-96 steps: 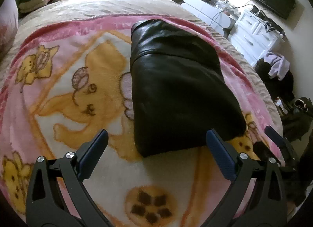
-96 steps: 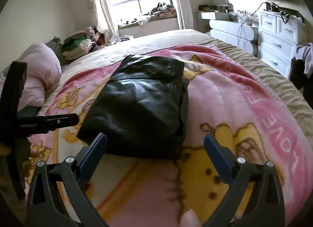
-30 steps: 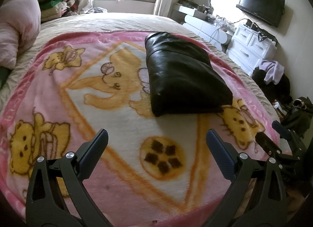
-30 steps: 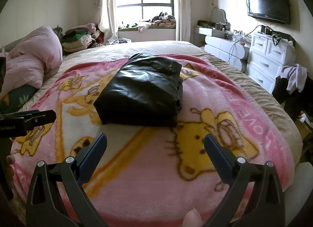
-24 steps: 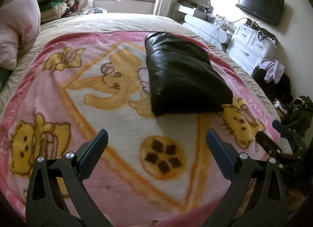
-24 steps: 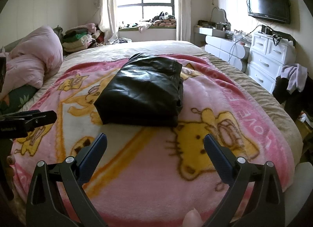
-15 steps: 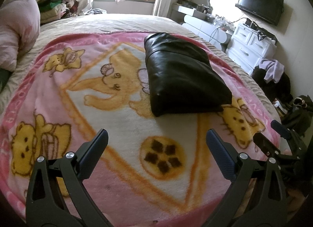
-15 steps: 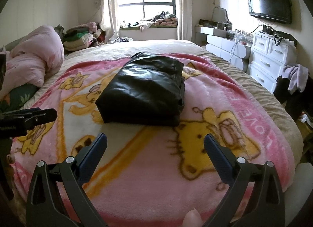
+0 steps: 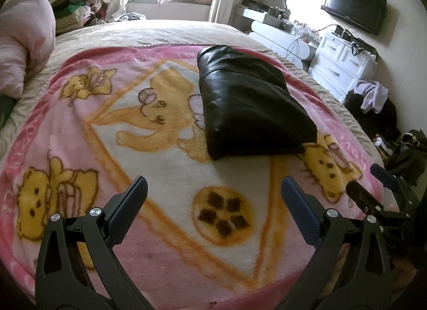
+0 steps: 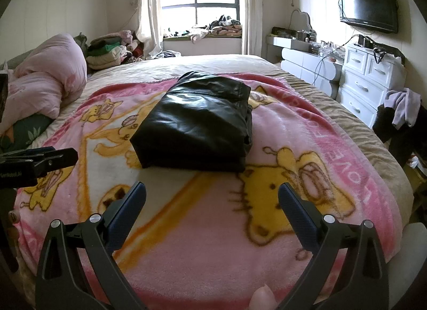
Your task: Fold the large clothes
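Both tools, the left tool (image 9: 213, 195) and the right tool (image 10: 212, 196), hang spread wide, gripping nothing and touching nothing. The folded black jacket (image 10: 197, 123) lies mid-bed on the pink blanket (image 10: 307, 134), well apart from them.

The black garment (image 10: 197, 128) looks like leather or a leather-like cloth, smooth, with a soft sheen where window light strikes its top face. Under it the pink blanket (image 10: 307, 134) is a fuzzy, matt fleece with a printed cartoon pattern. Beyond the garment, the tan bedcover (image 10: 213, 63) is a flatter, finely ribbed cloth. The left gripper (image 9: 213, 190) and right gripper (image 10: 212, 192) have matt black plastic arms, bright metal screw heads and dark blue pads (image 10: 295, 214) with a fine dotted grip texture.
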Available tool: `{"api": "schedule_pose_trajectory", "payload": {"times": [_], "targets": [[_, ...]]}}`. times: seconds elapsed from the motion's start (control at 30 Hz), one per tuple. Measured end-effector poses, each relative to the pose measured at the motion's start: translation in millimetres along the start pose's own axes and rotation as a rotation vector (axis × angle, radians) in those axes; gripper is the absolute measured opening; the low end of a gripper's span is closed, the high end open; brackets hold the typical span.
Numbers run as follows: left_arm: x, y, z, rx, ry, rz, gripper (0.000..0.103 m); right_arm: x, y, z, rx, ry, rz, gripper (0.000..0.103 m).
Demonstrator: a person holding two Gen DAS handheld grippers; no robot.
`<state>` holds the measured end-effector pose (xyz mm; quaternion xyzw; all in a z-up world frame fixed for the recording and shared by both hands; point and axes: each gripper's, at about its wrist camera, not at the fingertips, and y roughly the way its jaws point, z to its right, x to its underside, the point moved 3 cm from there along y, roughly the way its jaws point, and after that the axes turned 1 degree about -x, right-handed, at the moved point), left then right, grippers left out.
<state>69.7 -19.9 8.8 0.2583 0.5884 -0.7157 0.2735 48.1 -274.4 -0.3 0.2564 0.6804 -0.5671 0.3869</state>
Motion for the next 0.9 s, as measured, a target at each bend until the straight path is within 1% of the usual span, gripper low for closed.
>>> {"api": "schedule_pose_trajectory", "payload": {"times": [0.1,0.23,0.37,0.43,0.53,0.6,0.67,0.7,0.77,0.83,0.87,0.9], "targets": [[0,0,0,0.000,0.001,0.003,0.094,0,0,0,0.002,-0.001,-0.002,0.099],[1,0,0,0.018,-0.012,-0.010,0.094,1,0,0,0.005,0.003,-0.003,0.099],[5,1,2,0.003,0.001,-0.020,0.094,1,-1,1,0.017,0.003,-0.007,0.099],[7,2,2,0.010,0.006,-0.029,0.094,2,-1,0,0.025,0.006,-0.006,0.099],[12,8,-3,0.025,-0.011,-0.063,0.094,1,-7,12,0.058,0.061,0.019,0.098],[14,13,-10,0.004,-0.026,-0.077,0.094,0,-12,30,0.067,0.128,0.033,0.098],[14,19,-24,-0.021,-0.067,-0.093,0.094,0,-19,60,0.098,0.211,0.049,0.098],[13,23,-40,-0.039,-0.105,-0.106,0.094,1,-23,81,0.126,0.245,0.052,0.098],[11,31,-73,-0.102,-0.151,-0.135,0.094,7,-31,133,0.226,0.316,0.058,0.098],[6,31,-128,-0.215,-0.211,-0.125,0.094,23,-41,212,0.391,0.432,0.059,0.098],[3,29,-155,-0.276,-0.239,-0.121,0.094,34,-45,245,0.460,0.479,0.044,0.098],[-1,24,-196,-0.367,-0.278,-0.105,0.094,49,-51,289,0.566,0.545,0.017,0.098]]}}
